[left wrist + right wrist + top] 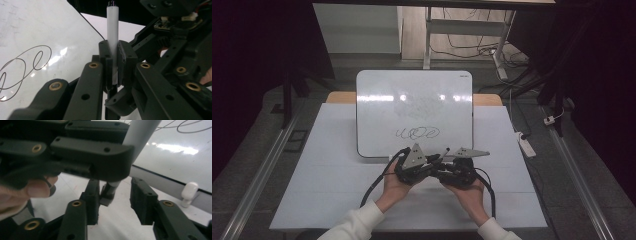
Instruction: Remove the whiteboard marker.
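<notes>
A white marker (112,25) stands up between the pads of my left gripper (113,58), which is shut on its barrel. In the high view both hands hold the grippers close together just in front of the whiteboard (414,95), the left gripper (432,161) beside the right gripper (451,169). In the right gripper view the marker's barrel (141,135) runs down through the left gripper's jaw (100,157). Its dark lower end (109,190) sits between the jaws of my right gripper (115,195), close to the left one, with a clear gap to the right one.
The whiteboard bears a black scribble (418,133) near its front edge and lies on a white table cover (337,165). A small white rounded piece (188,192) rests by the board's edge. A power strip (527,145) lies on the floor at the right.
</notes>
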A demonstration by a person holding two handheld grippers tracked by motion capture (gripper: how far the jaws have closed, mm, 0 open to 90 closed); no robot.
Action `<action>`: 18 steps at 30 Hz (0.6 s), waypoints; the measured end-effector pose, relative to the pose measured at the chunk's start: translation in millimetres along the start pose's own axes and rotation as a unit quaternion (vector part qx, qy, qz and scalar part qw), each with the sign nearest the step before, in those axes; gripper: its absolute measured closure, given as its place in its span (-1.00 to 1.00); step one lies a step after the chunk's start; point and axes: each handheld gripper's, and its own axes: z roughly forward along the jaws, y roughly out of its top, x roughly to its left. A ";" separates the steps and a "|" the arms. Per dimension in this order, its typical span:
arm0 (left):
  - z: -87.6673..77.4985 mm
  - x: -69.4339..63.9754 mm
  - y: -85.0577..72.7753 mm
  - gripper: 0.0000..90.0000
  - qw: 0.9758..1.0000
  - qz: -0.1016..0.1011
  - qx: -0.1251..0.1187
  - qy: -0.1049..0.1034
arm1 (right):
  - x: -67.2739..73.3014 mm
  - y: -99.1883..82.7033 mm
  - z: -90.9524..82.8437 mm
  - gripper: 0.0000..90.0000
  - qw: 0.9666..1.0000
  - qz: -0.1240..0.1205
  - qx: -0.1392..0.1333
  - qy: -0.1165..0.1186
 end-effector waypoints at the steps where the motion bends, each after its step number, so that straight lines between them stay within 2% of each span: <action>1: 0.4 -0.6 0.1 0.83 1.000 0.000 0.000 0.000 | -0.8 0.3 0.8 0.39 1.000 0.007 0.001 0.004; 5: 2.4 -4.1 0.5 0.83 1.000 0.002 0.002 -0.001 | -3.2 0.8 3.9 0.55 1.000 0.023 0.009 0.009; 7: 2.9 -6.1 0.8 0.82 1.000 0.008 0.004 0.003 | -3.6 0.7 4.2 0.68 1.000 0.023 0.011 0.006; 15: 4.6 -6.0 0.4 0.76 1.000 0.002 0.009 -0.016 | -4.9 0.2 5.1 0.71 1.000 0.020 0.020 0.002; 18: -1.0 -3.5 1.6 0.47 1.000 -0.010 0.000 -0.025 | -5.6 -0.5 4.1 0.72 1.000 0.016 0.017 0.002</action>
